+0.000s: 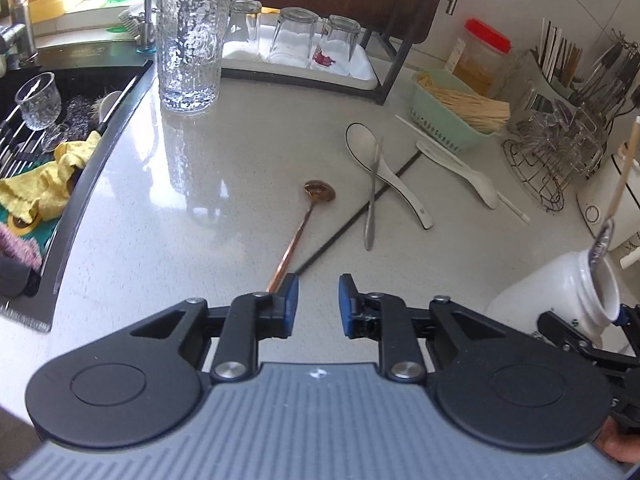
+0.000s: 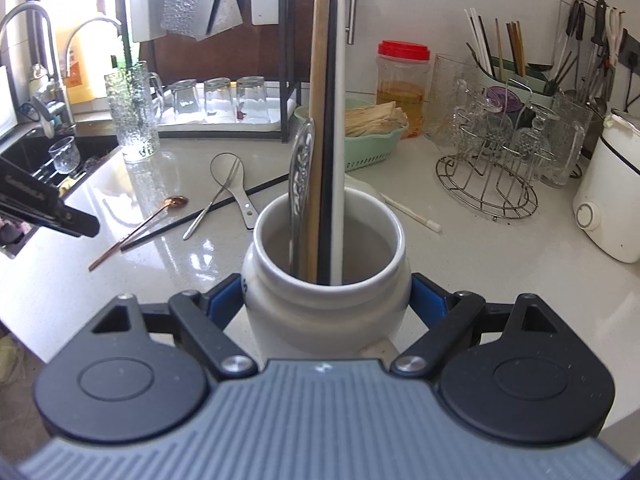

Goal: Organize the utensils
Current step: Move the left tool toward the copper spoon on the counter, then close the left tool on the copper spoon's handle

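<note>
Right gripper [image 2: 326, 300] clamped on white ceramic utensil jar [image 2: 326, 280]; left gripper [image 1: 318, 300] spread, empty, above copper long-handled spoon [image 1: 304, 224].

1. One white jar [image 2: 326, 280], the landmark; four utensils stand in it: a wooden stick [image 2: 317, 128], a black stick [image 2: 330, 136], a white stick [image 2: 340, 120] and a metal spoon [image 2: 301, 168].
2. Left of the jar, on the counter: one copper spoon [image 1: 298, 232], one steel utensil [image 1: 372, 196], one black chopstick [image 1: 356, 216].
3. Two white ceramic spoons [image 1: 384, 172] [image 1: 460, 168] lie beyond the jar.
4. One white chopstick [image 2: 412, 214] lies to its right.
5. Far left of the jar: one tall glass [image 1: 190, 40]; three upturned tumblers [image 1: 294, 36] beyond it.
</note>
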{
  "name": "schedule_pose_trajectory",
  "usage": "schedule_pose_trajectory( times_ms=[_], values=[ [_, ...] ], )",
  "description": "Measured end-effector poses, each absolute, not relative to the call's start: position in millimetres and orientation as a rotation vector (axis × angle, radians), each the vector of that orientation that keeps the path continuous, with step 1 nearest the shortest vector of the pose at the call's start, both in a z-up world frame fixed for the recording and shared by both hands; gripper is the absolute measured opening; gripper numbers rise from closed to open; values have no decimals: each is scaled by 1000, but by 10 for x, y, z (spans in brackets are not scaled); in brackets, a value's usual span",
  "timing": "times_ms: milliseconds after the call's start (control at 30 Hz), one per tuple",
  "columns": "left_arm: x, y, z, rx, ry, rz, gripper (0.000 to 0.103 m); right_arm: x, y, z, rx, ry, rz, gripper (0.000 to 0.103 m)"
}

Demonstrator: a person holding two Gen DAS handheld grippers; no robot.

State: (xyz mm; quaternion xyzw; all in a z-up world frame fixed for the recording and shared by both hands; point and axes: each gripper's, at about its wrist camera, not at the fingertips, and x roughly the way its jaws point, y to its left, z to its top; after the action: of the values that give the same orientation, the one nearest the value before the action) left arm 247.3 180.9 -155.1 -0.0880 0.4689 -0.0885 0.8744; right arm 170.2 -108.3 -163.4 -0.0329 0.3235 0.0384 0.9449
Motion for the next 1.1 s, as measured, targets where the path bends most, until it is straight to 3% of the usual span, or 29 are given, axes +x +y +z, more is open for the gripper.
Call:
schedule_pose_trajectory(
  times_ms=[467,1100],
  values=[
    [3178,1819,-1835,-107,987,-246,24,1726,-1008,-1626,-46,672,14,90],
    [3466,1553,-2057,-15,1008,-300,23,1747,-993,-1611,-58,692,11,90]
  ],
)
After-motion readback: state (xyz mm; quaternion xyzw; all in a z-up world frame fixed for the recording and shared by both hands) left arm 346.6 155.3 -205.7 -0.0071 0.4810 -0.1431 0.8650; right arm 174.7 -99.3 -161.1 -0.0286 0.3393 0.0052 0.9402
